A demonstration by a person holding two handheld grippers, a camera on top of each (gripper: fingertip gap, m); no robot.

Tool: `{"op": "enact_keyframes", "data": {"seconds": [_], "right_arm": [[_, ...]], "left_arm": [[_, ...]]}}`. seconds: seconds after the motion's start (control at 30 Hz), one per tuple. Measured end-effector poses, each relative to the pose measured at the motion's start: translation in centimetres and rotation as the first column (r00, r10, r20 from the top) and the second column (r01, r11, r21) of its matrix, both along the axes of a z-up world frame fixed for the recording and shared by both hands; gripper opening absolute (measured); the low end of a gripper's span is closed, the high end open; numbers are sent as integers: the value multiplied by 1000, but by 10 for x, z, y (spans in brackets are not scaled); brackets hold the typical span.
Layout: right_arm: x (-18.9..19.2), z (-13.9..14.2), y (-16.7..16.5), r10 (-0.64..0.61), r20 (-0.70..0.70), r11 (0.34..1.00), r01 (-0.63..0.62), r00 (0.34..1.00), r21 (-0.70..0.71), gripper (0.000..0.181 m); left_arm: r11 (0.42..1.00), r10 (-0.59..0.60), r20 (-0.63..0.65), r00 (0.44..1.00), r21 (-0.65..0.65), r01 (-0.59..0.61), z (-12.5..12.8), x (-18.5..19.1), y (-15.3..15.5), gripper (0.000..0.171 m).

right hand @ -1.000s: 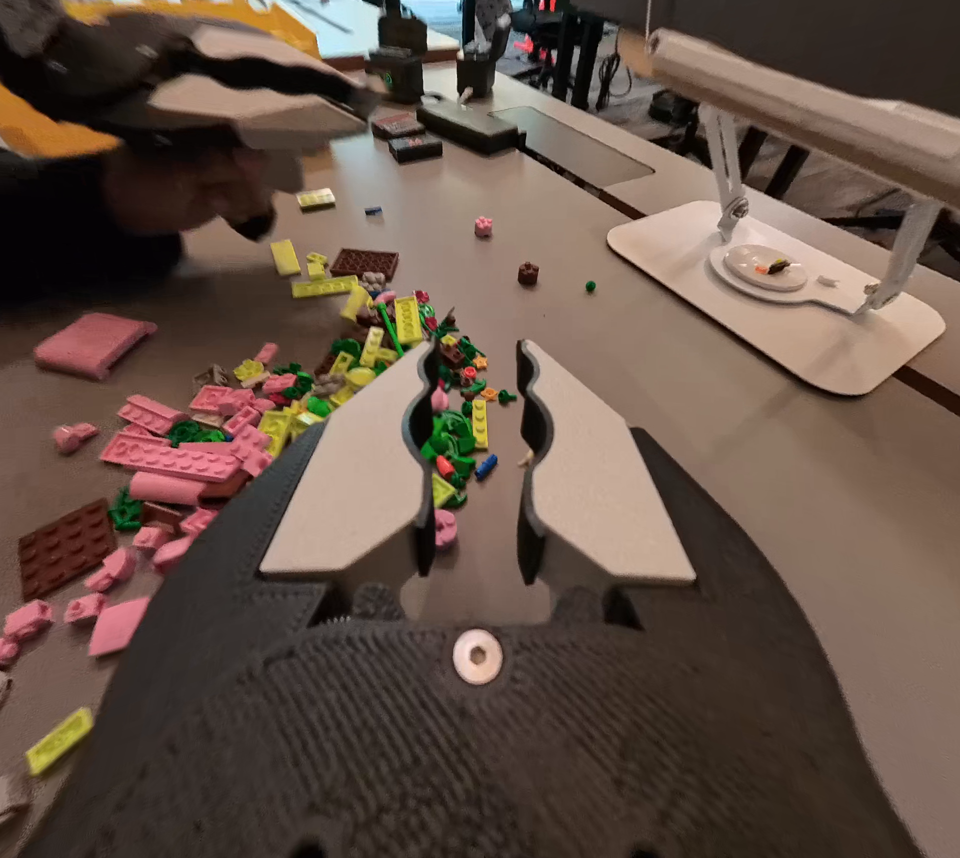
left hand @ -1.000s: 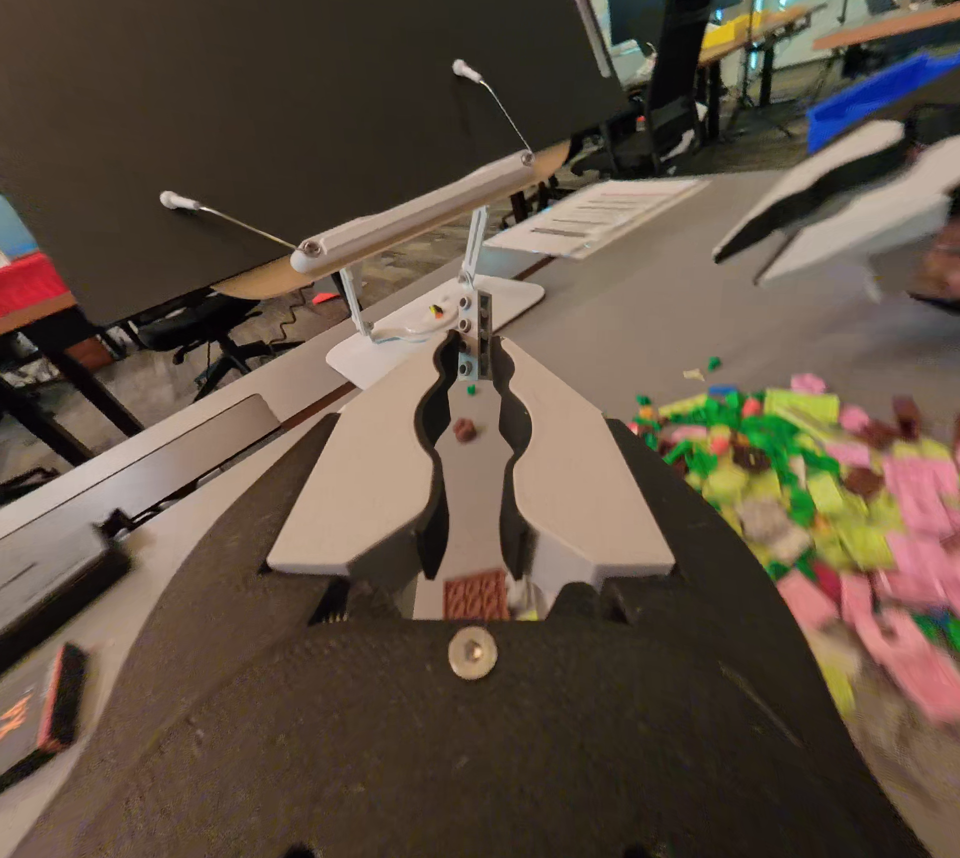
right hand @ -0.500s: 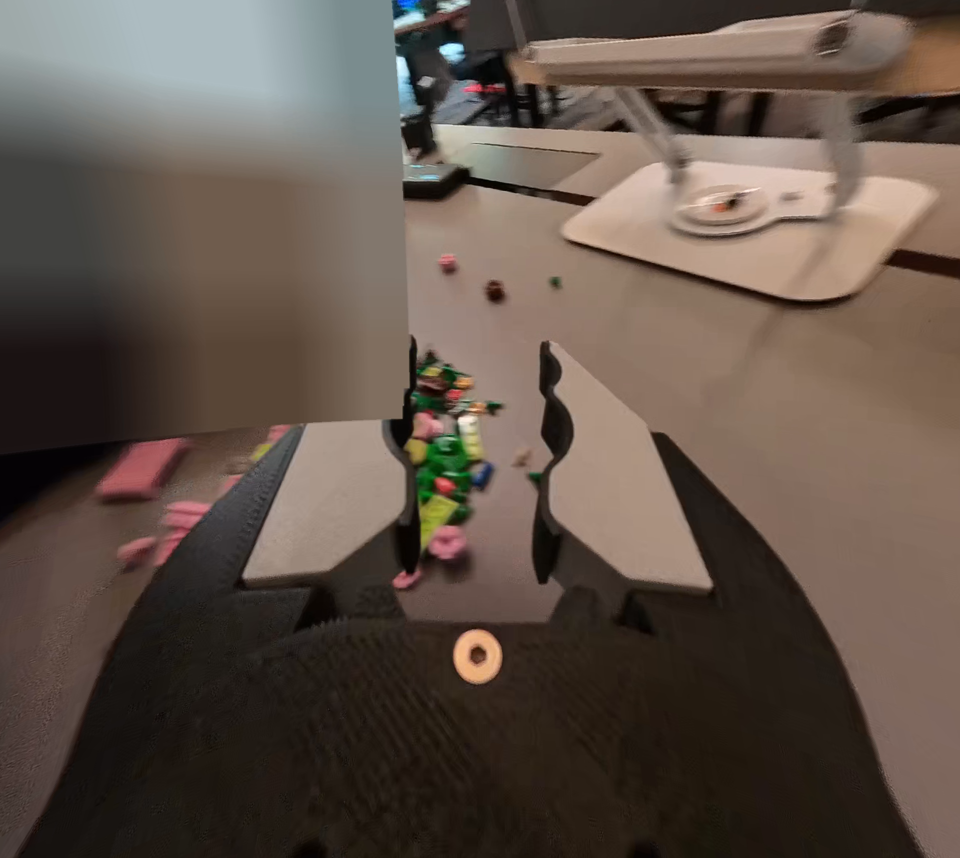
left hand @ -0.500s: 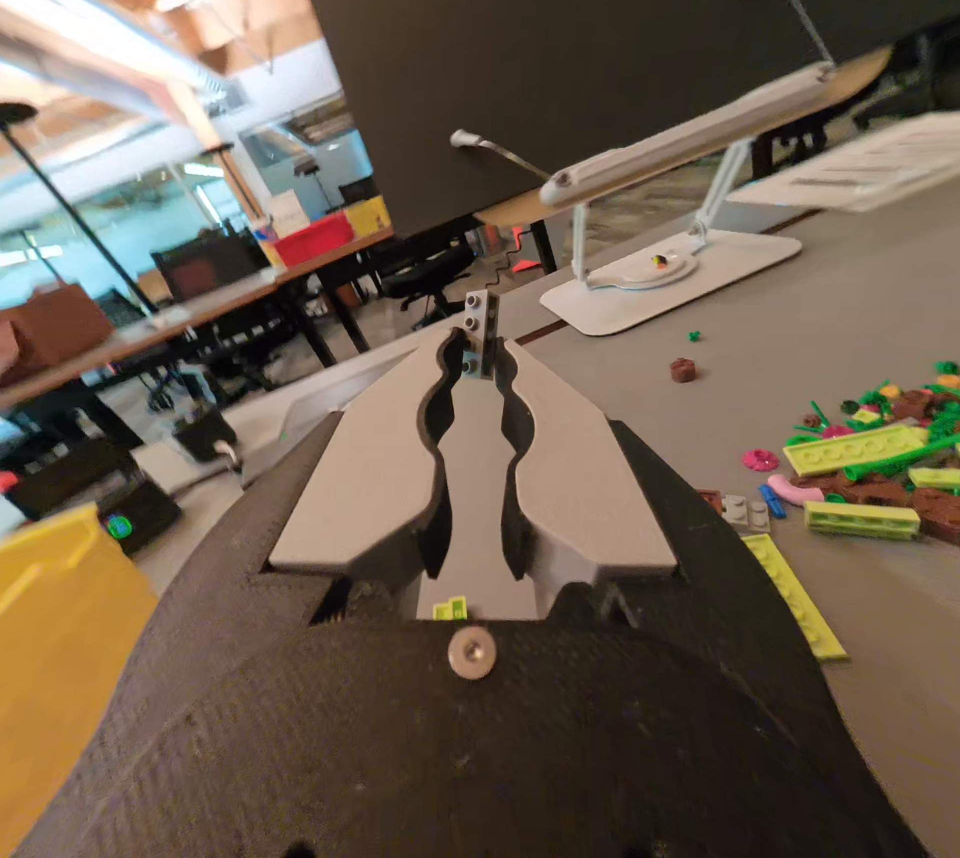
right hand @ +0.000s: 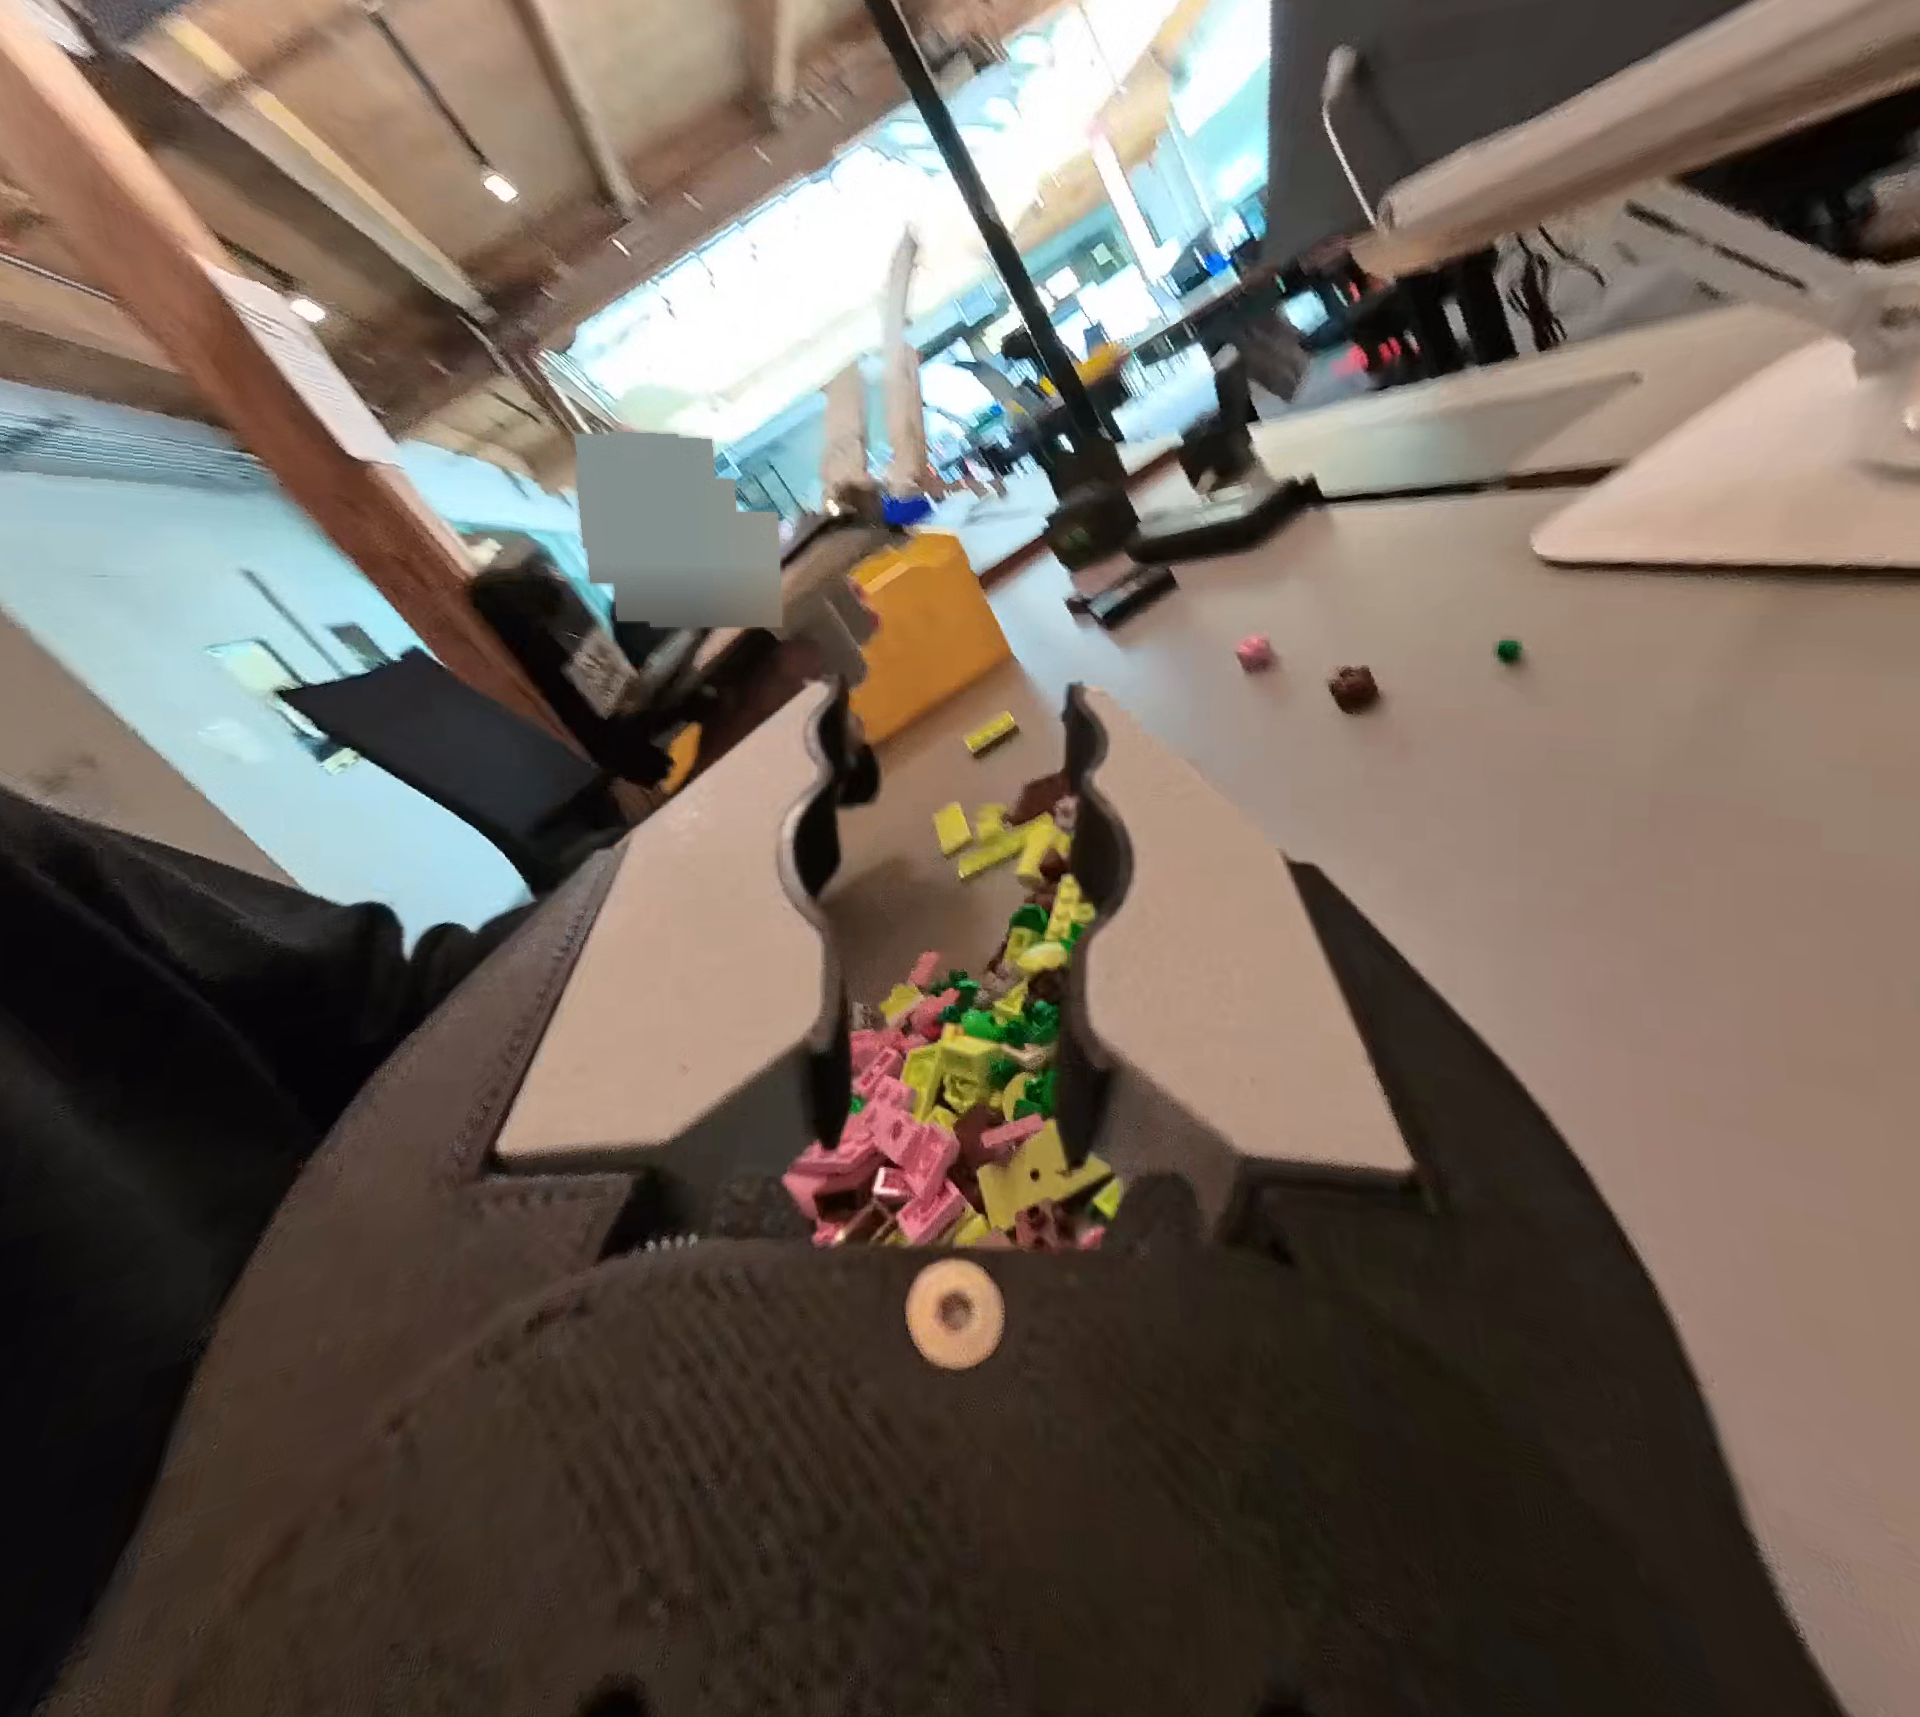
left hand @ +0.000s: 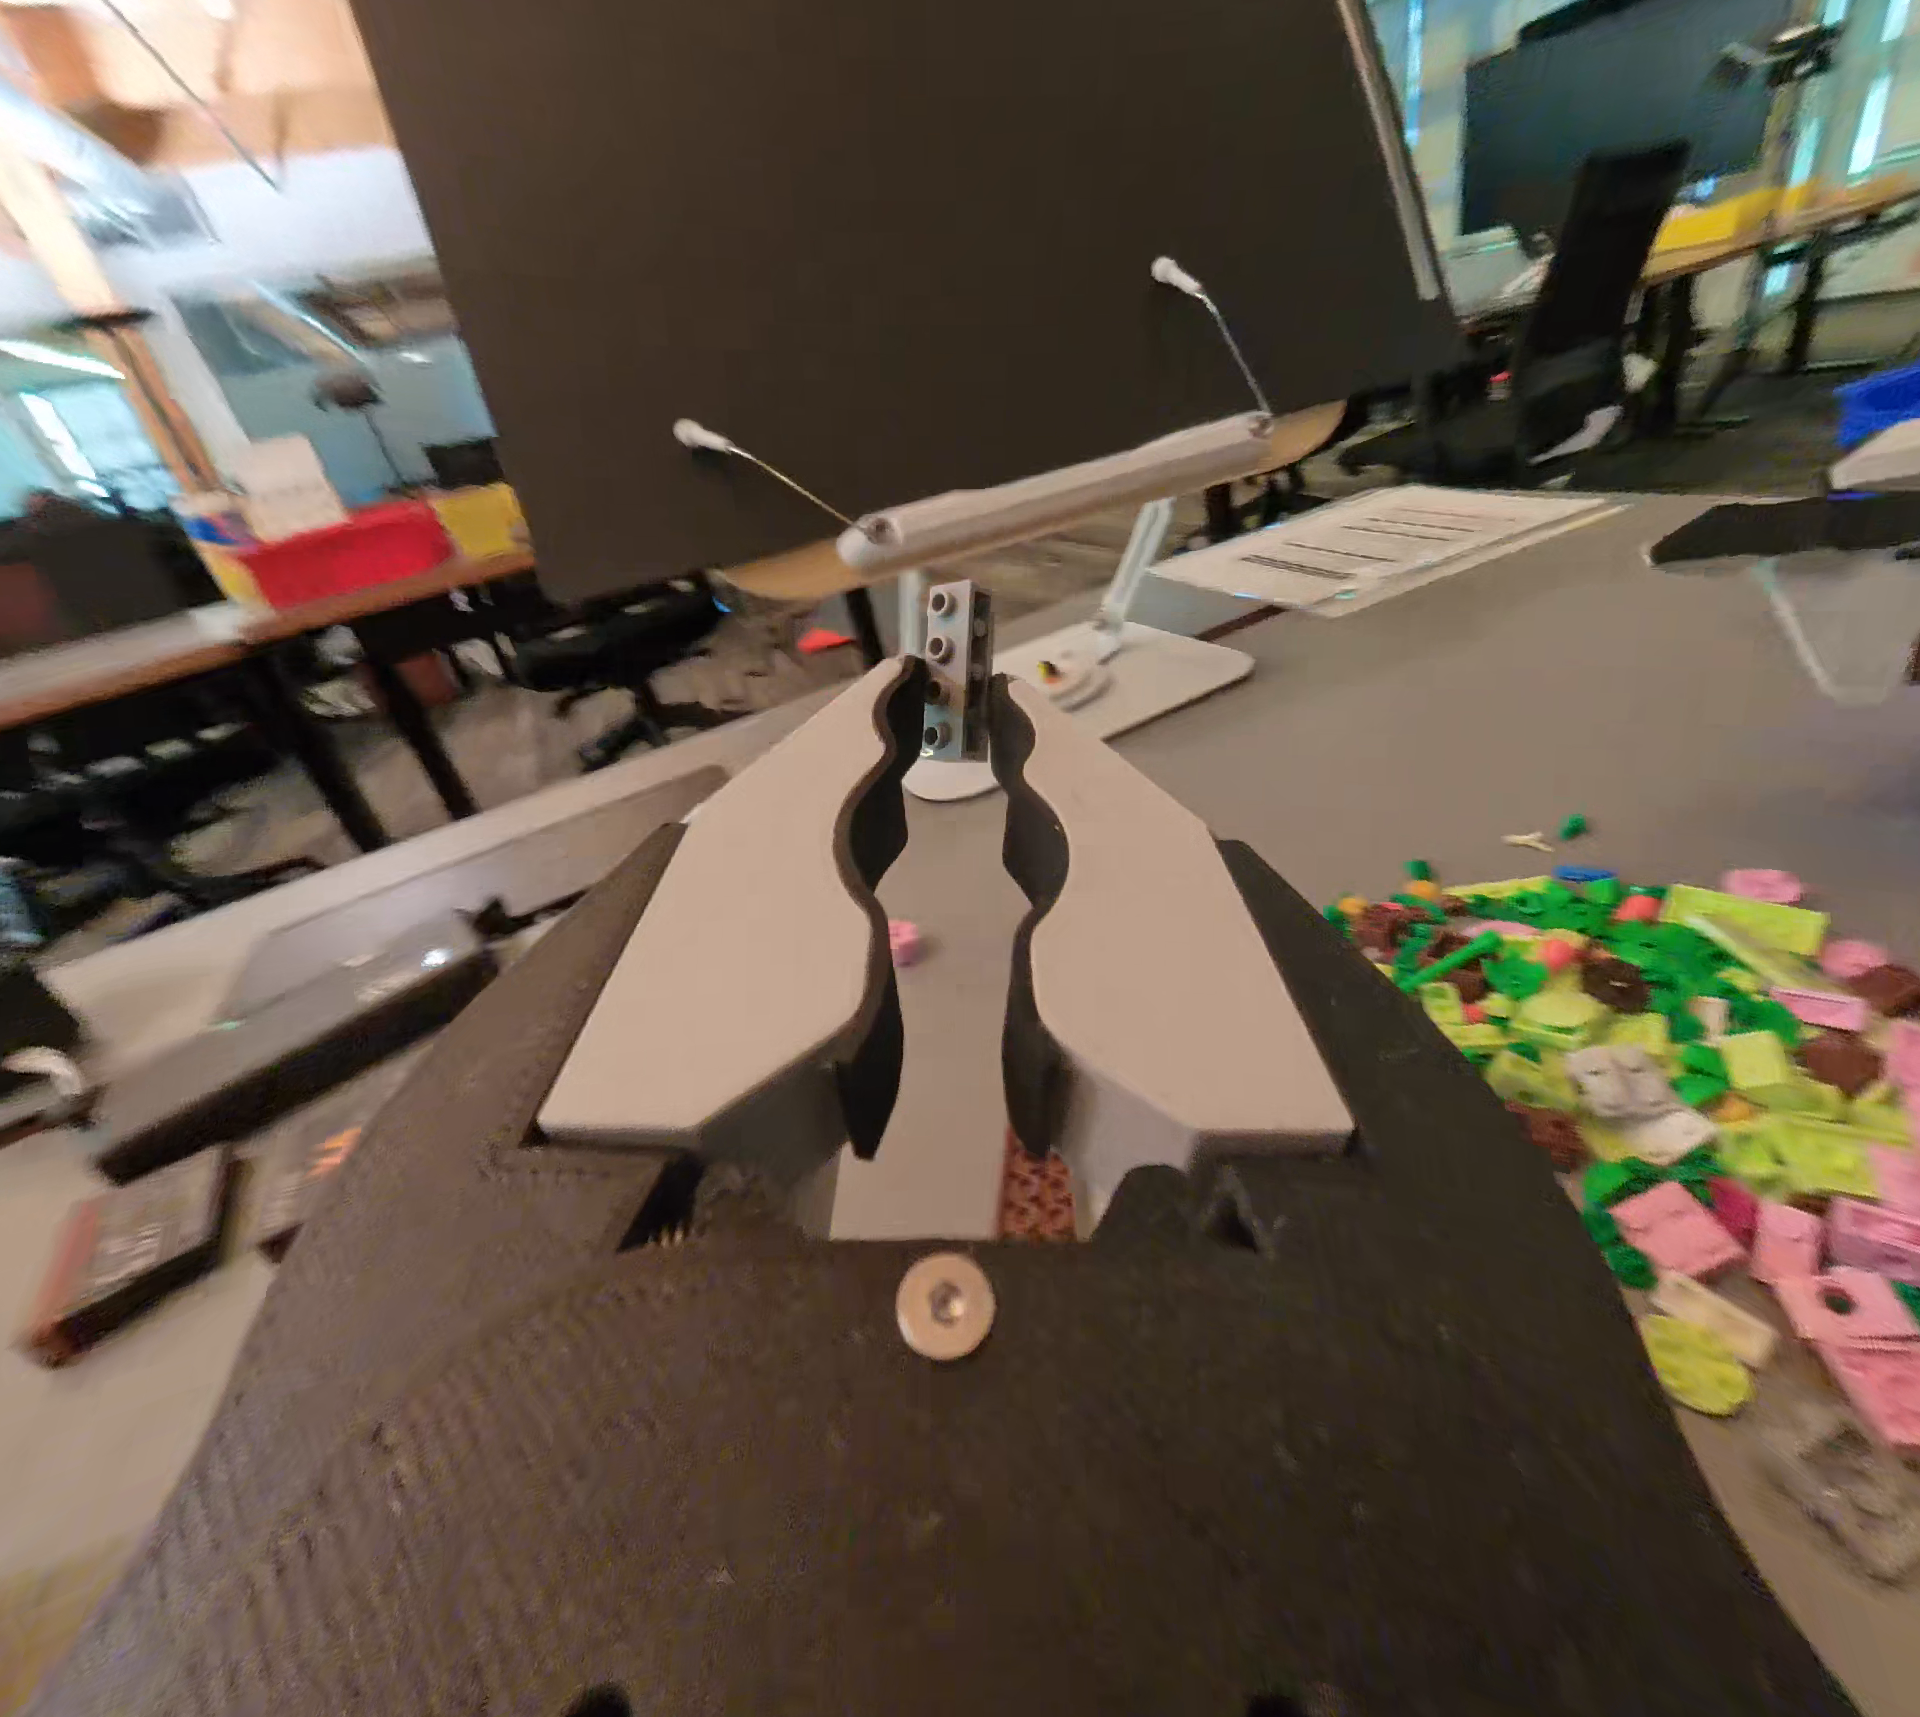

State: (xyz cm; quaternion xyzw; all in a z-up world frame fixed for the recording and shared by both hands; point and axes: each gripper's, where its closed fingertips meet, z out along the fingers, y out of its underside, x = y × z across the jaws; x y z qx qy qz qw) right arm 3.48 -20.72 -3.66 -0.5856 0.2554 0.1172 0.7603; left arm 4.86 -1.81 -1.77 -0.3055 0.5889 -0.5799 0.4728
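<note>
Left claw (left hand: 956,691): matt grey plastic fingers (left hand: 748,940) on a rough, ribbed black printed body, one shiny metal screw (left hand: 943,1302) in it. It grips a smooth grey plastic studded brick (left hand: 954,680). Right claw (right hand: 961,722), same matt finish. The bench (left hand: 1455,763) is smooth, dull grey. Glossy plastic bricks (right hand: 966,1106) in pink, lime and green. Stand base (right hand: 1714,504): smooth, satin white.

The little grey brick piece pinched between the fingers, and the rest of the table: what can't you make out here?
- Grey brick piece, left wrist view: its lower end is hidden between the fingers.
- Brick pile, right wrist view: both sides are covered by the fingers of the open right gripper.
- Right gripper, left wrist view: blurred and cut off by the frame edge.
- Yellow bin, right wrist view: blurred; its contents don't show.
</note>
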Motion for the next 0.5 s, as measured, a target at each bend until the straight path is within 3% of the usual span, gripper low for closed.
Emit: {"op": "enact_keyframes", "data": {"seconds": [0.13,0.23,0.33,0.4,0.5], "right_arm": [[8,3,-21,13,-80,994,-4,997,112,44],[6,-4,-17,-27,20,997,28,999,-65,48],[3,-11,-10,-105,186,957,150,977,-247,41],[0,-13,-5,-118,222,943,179,968,-281,41],[-18,-8,5,-30,146,968,65,989,-242,42]], "left_arm": [[983,-54,67,996,177,42,1,-2,-23,10],[988,-84,96,992,135,70,6,-16,-33,10],[994,-60,104,993,100,49,7,-19,-32,9],[992,-41,143,989,123,23,14,-18,-32,10],[990,-37,179,983,144,11,20,-19,-35,10]]}}
